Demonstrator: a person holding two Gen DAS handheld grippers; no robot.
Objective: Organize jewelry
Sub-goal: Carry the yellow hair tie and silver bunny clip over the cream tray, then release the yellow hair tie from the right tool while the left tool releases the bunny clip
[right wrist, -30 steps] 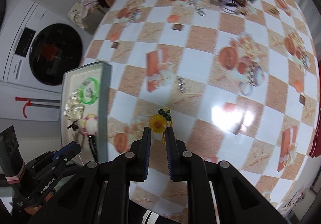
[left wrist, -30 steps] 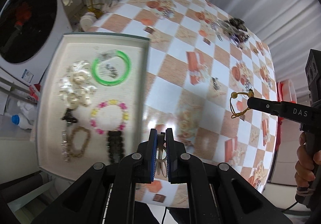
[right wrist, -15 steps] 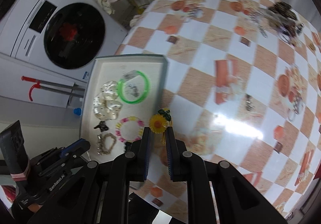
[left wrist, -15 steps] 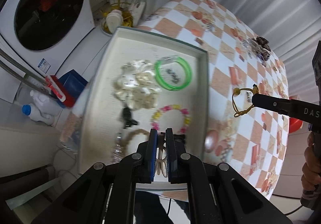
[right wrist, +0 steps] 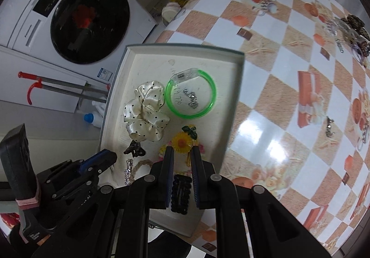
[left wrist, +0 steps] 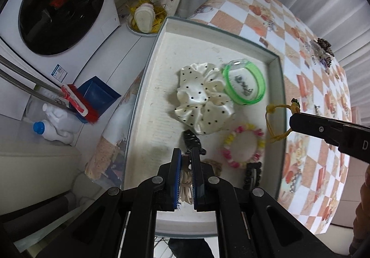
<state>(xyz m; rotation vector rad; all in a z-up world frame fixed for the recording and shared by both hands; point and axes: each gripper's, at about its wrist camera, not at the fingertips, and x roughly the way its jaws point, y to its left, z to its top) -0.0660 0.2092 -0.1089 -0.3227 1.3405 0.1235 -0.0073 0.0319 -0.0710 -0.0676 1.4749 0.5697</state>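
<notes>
1. Left wrist view: the left gripper [left wrist: 186, 157] points steeply down over the near end of the tray [left wrist: 148, 87], its jaws clamped together on a small pale, looped piece [left wrist: 186, 183] that I cannot identify more closely.
2. Right wrist view: the right gripper [right wrist: 182, 155] hangs over the same tray, its jaws clamped on the yellow cord [left wrist: 274, 122] of a sunflower charm [right wrist: 182, 141]; the flower stands just beyond the jaw tips and the cord loop dangles free above the tray's right rim.
3. Already lying in the tray are a polka-dot scrunchie [left wrist: 203, 96], a green bangle [left wrist: 245, 83], a pink-and-yellow bead bracelet [left wrist: 242, 144], a black claw clip [left wrist: 192, 140] and a black barrette [right wrist: 180, 192]. More loose jewelry [right wrist: 349, 31] sits at the far edge of the checkered tabletop [right wrist: 277, 77], well apart from the tray.
4. Step in hand, as I judge it: both carried pieces are over the tray, ready for placing.
5. The next move calls for lowering each piece onto a bare patch of tray floor. The open strip left of the scrunchie looks best for the left piece.
6. The charm needs room near the bead bracelet without draping its cord over the rim. Then the jaws part and lift clear.
</notes>
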